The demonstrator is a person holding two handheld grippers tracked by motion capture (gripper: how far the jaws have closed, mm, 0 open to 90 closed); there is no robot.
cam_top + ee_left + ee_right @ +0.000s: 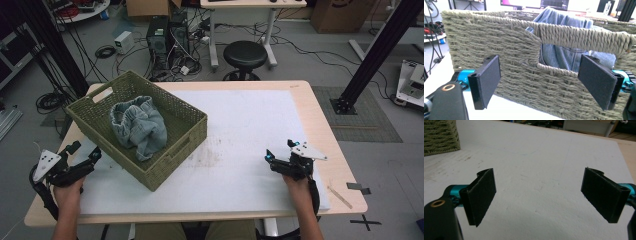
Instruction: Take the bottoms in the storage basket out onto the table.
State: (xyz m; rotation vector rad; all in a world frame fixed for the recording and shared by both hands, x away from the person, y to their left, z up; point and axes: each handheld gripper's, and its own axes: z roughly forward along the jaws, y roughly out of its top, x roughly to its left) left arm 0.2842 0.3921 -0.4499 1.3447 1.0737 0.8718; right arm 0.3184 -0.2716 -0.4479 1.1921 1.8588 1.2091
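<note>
Basket [170,145]: woven, olive-green, rectangular, set at an angle on the left half of the desk [320,125], resting on the white mat [240,130] with its far-left corner over the mat's edge. A handle slot is cut into each short wall. In the left gripper view the near-left wall [506,50] stands close ahead, its slot showing blue cloth behind.

Jeans [137,127]: faded blue denim, crumpled in a heap inside the basket, toward its left and middle; the elastic waistband faces up. In the left gripper view the denim [559,55] rises above the basket rim.

Left gripper [92,156]: held in the person's left hand [67,187] at the near-left corner of the desk, just beside the basket's near-left wall, apart from it. Jaws spread wide, nothing between them; in its own view the gripper [546,80] faces the wall with the handle slot lying between the two pads.

Right gripper [269,156]: held in the right hand [298,186] at the near-right part of the mat, well apart from the basket. Jaws spread wide and empty; in its own view the gripper [537,197] points over bare mat, a basket corner [440,136] at far left.

Surroundings: black stool [244,56] beyond the far edge of the desk; computer towers [167,37] and cables on the floor; a thin wooden stick [339,196] at the desk's near-right corner.
</note>
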